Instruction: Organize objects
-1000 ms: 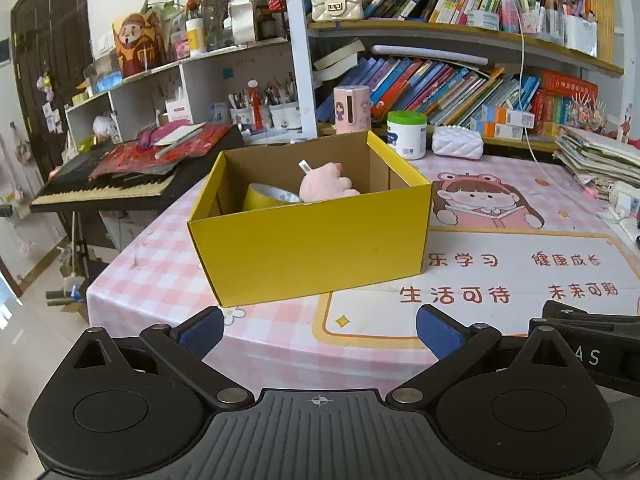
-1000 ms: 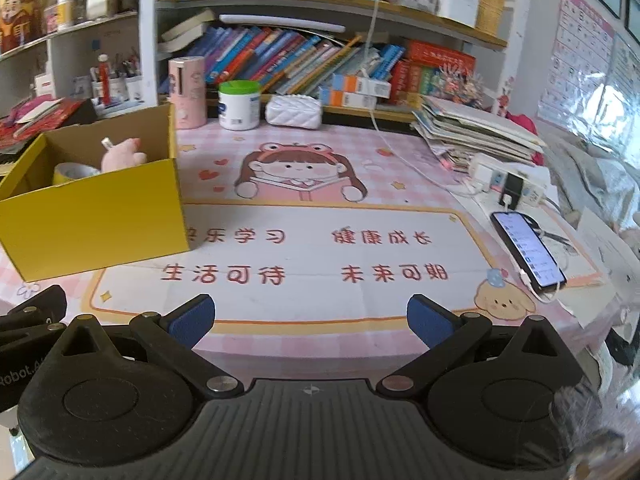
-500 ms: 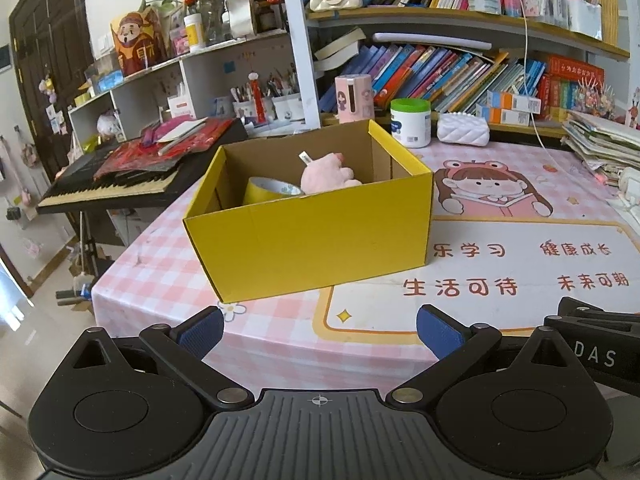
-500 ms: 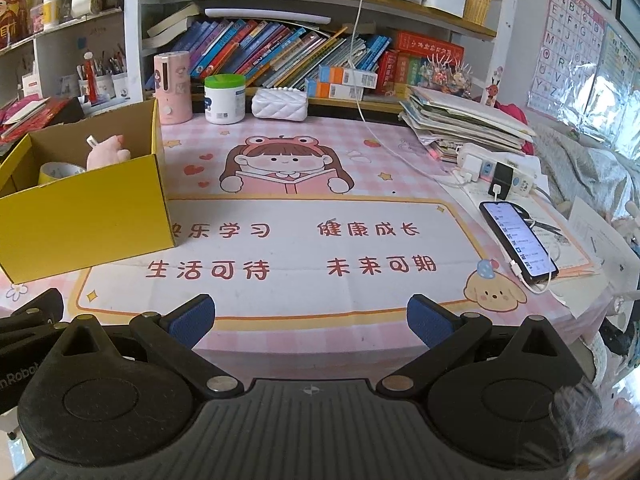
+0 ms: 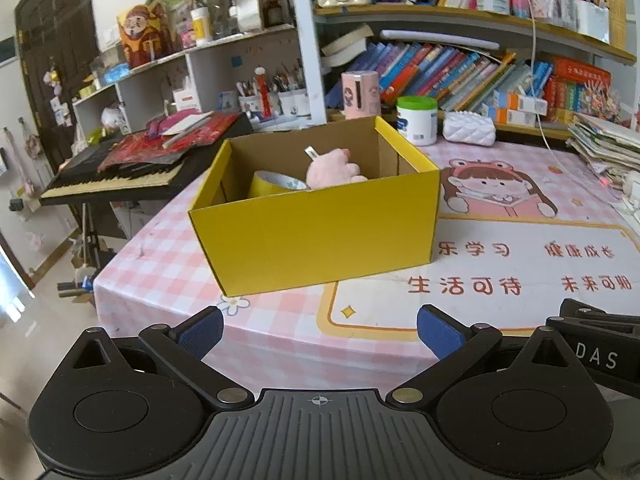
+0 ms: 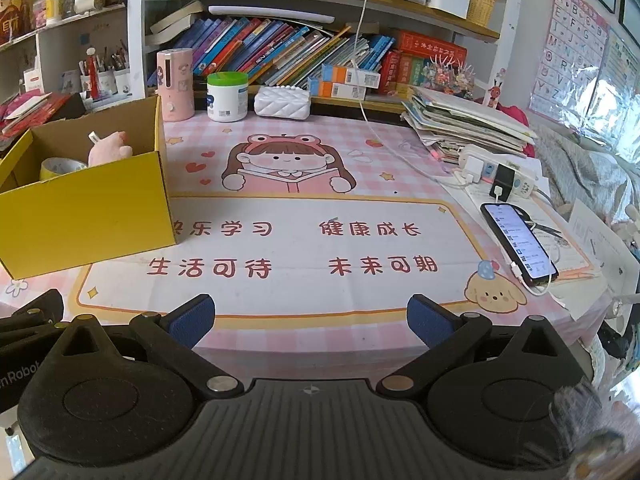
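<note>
Both claws have pulled back from the table [image 6: 280, 152] a little. The left claw [image 5: 320, 330] and right claw [image 6: 310, 318] are wide open, holding nothing. The pink plush toy [image 5: 334, 168] and yellow tape roll [image 5: 276, 184] sit inside the yellow box [image 5: 320, 232], so tidying looks nearly done.

Table [image 6: 200, 136] with pink checked cloth: yellow box [image 6: 92, 208] left, phone [image 6: 518, 244] right, paper stack [image 6: 460, 120] far right, white jar [image 6: 227, 96] far centre.
</note>
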### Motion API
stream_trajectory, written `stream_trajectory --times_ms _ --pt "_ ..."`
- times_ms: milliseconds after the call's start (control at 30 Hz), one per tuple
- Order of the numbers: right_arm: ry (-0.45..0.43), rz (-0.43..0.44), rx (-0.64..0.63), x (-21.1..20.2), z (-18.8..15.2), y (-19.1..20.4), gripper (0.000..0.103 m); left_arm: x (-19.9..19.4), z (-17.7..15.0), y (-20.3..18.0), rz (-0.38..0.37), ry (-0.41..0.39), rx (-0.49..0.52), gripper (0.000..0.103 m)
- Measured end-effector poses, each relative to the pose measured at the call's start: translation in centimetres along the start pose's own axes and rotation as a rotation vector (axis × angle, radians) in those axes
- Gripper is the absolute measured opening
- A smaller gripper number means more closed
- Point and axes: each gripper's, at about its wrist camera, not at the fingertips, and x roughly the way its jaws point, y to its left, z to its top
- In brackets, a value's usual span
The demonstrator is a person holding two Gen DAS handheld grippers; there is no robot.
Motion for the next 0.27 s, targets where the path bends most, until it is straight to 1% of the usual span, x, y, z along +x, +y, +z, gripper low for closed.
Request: stream_trajectory --times_ms 133,267 --pt "0.002 0.004 -0.01 0.03 -0.09 0.21 0.103 0.03 0.03 0.37 -0.002 0.001 -0.032 0.103" --pt "0.009 0.008 -0.017 0.26 -0.1 0.32 0.103 0.3 0.03 0.47 -0.007 0.009 -0.031 0.103"
